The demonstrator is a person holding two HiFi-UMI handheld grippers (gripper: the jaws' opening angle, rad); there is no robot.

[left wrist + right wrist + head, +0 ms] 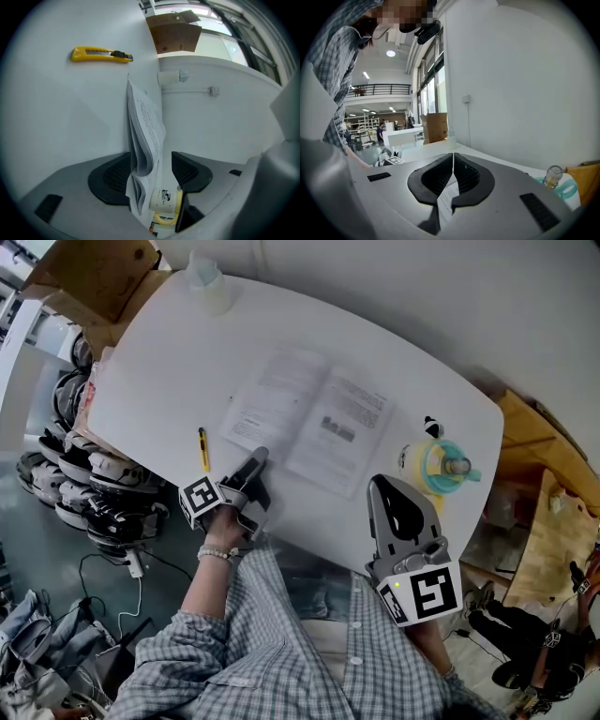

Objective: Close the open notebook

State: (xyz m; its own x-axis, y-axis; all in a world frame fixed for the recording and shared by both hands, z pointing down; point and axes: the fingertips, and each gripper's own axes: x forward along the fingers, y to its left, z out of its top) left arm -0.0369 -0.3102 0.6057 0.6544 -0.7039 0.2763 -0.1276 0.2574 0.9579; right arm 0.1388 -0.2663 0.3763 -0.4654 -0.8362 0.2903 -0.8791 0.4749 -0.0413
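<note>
The open notebook (309, 418) lies flat with printed pages up in the middle of the white table (159, 362). My left gripper (255, 461) is at its near-left corner. In the left gripper view the near-left pages (147, 126) stand edge-on between the two black pads (110, 178), with gaps on both sides, so this gripper (150, 171) is open. My right gripper (380, 486) hovers at the table's near edge, right of the notebook. Its jaws meet at the tips (453, 159) and hold nothing.
A yellow utility knife (202, 448) (101, 54) lies left of the notebook. A yellow-and-white mug with teal items (436, 465) (165, 201) stands to its right. A plastic bottle (204, 279) and a cardboard box (94, 277) are at the far left corner. Shoes (84, 484) line the floor.
</note>
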